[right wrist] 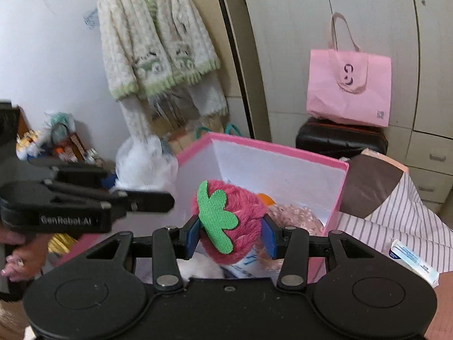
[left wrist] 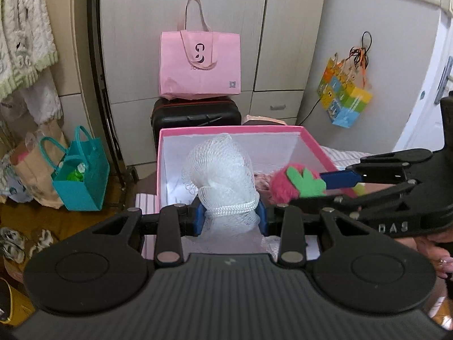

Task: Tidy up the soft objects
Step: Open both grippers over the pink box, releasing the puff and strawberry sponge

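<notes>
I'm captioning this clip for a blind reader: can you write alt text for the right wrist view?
The right gripper clamps a pink plush strawberry with a green felt leaf above an open pink box holding other soft items. The left gripper holds a white mesh puff beside it.

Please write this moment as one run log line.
left tool: shut on white mesh pouf | right tool: shut on strawberry plush | both over pink box

The pink box (left wrist: 314, 144) has its near wall hidden behind the gripper body at the bottom of the left wrist view. In the right wrist view, lower centre, the plush strawberry (right wrist: 243, 226) covers most of the box's contents. The small carton (right wrist: 413, 260) at lower right carries print too small to read.
</notes>
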Demonstrator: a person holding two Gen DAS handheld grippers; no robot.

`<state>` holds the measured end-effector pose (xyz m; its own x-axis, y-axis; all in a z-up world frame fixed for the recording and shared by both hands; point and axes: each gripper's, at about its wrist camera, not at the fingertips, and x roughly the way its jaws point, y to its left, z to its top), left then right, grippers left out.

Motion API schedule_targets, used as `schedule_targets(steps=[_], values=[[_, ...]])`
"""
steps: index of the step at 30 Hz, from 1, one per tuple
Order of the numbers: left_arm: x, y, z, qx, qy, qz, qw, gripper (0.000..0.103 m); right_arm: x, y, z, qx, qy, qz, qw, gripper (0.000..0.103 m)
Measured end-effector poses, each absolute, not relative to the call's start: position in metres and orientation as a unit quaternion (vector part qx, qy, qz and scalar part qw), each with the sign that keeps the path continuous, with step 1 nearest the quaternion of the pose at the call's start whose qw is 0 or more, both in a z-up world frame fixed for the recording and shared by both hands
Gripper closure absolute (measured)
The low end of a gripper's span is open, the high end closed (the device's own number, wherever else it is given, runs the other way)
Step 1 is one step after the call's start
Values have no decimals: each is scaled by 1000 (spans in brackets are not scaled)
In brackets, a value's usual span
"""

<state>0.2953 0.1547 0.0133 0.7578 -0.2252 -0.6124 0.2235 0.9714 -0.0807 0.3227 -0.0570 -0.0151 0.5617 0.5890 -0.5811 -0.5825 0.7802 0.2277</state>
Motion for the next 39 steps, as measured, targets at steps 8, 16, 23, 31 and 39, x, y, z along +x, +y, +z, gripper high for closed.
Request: schedule_targets(steps=[8,16,23,31,39], values=[[310,145,10,28,333,-94,938,58,331,-45,-19,-24,318,336,886,43],[278,146,25,19,316,-99,943,44,304,-86,-1,12,298,345,890,39],[225,135,46,19,303,-133,944,39,255,-139,18,25,273,323,906,38],[164,95,68,55,265,-163,949,35,204,-193,34,23,247,295,923,37],[128,45,72,80,260,-201,941,34,167,-239,34,30,237,274,932,37]])
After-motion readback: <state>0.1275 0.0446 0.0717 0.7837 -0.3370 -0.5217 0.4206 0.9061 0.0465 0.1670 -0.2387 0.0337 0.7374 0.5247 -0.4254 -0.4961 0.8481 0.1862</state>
